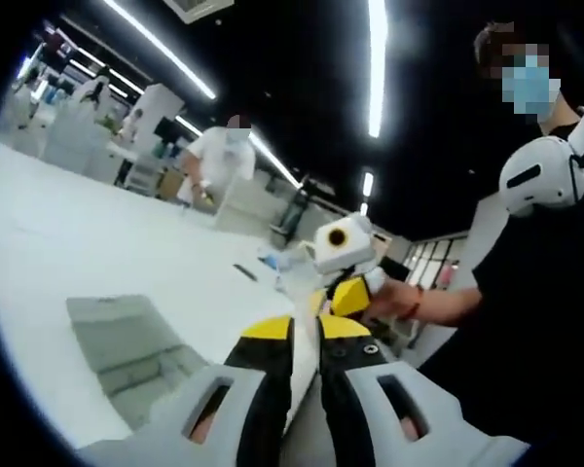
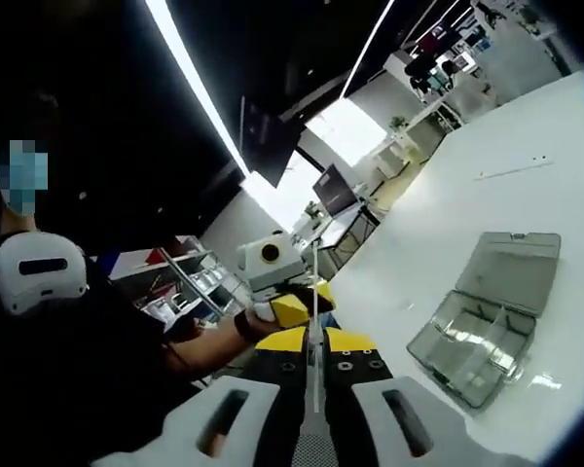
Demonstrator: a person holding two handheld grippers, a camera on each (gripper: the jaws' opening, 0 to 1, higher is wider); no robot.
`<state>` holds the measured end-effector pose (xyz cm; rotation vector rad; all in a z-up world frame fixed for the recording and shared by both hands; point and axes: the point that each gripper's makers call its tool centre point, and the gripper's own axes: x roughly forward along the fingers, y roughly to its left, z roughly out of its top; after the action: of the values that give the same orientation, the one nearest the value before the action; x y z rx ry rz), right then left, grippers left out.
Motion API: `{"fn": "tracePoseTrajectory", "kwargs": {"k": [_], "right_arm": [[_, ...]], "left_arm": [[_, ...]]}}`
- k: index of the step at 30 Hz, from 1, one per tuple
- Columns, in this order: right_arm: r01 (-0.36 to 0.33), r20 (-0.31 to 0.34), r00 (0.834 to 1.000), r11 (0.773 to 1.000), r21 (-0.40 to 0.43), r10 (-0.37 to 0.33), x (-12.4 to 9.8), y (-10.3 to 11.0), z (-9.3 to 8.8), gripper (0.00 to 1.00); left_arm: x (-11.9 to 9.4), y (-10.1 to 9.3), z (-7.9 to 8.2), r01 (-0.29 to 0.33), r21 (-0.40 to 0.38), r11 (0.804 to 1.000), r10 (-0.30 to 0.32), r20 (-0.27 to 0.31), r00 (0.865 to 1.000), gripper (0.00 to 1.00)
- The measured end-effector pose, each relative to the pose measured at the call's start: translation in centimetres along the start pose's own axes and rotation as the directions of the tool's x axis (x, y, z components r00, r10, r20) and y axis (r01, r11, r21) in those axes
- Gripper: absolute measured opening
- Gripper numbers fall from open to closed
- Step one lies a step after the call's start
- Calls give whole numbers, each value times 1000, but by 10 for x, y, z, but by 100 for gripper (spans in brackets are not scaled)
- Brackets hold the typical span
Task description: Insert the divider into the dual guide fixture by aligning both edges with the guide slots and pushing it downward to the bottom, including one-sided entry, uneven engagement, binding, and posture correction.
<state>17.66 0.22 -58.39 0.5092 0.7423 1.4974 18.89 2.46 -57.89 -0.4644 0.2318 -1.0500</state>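
A thin pale divider (image 2: 315, 277) is held edge-on in the air, above and away from the table. My right gripper (image 2: 314, 339) is shut on one edge of it, its yellow-tipped jaws pressed against the plate. My left gripper (image 1: 307, 326) is shut on the opposite edge, where the divider (image 1: 304, 365) runs as a white strip between the jaws. Each gripper faces the other: the right gripper (image 1: 347, 292) shows across the plate in the left gripper view, and the left gripper (image 2: 292, 309) in the right gripper view. The clear grey guide fixture (image 2: 487, 331) (image 1: 127, 350), a box with its lid open, lies on the white table.
The white table (image 1: 68, 243) (image 2: 487, 195) stretches wide around the fixture. The person holding the grippers, in black (image 1: 555, 321), stands close behind the plate. Another person in white (image 1: 224, 156) works at a far bench among shelves and monitors.
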Motion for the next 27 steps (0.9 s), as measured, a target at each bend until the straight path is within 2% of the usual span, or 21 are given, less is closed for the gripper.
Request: {"fn": "tracePoseTrajectory", "kwargs": {"k": [7,14,17,20,21,24,27], "right_arm": [[91,31,995,996,9,-91,15,-5,3,0],[185,51,981,982,46,-188,21,-18,4,0],[248,56,967,968,50,-250,22,-28,8,0],[268,39,962,960,75,-272,24,-34,6,0],[287,14,957,952,109,-290,25,-39,2,0],[320,19,946,940,118,-325,26,-47,4,0],[375,-10,926,920,110,-376,27,-57,2,0]], "left_arm": [[-24,13,2,-49,22,999,48,24,999,14],[-40,21,-4,-78,32,996,77,38,996,19],[-45,24,-6,-96,40,995,94,51,994,20],[-49,26,-7,-111,52,992,108,59,992,21],[-50,28,-8,-120,52,991,116,63,991,22],[-54,30,-10,-123,55,991,120,61,991,25],[-59,37,-15,-143,59,988,140,55,989,26]]}}
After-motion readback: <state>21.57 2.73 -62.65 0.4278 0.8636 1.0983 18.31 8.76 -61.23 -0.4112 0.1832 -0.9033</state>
